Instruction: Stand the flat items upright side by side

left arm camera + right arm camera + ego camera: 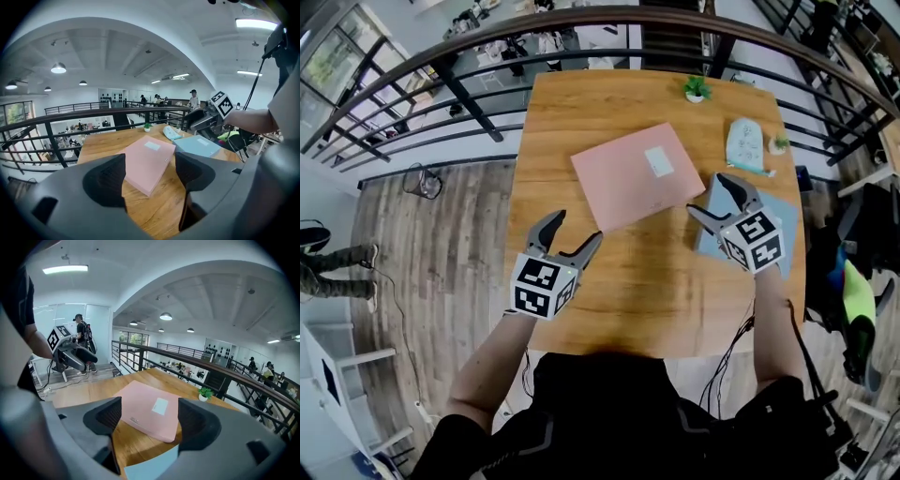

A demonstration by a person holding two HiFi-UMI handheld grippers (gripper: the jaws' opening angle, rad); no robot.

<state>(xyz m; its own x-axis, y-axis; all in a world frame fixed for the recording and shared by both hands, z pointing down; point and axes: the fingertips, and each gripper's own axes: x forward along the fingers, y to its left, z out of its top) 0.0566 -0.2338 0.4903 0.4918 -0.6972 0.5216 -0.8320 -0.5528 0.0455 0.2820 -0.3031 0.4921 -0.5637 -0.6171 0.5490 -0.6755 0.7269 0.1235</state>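
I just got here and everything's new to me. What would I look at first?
The big pink folder stands out most, lying flat in the middle of the wooden table. Next are two open, empty grippers with marker cubes: the left gripper is near the pink folder's close corner, and the right gripper is over a flat blue folder.

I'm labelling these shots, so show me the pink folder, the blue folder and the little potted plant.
pink folder [628, 183], head view, middle of its cover.
blue folder [197, 145], left gripper view, middle of its top cover.
potted plant [696, 87], head view, its green leaves.
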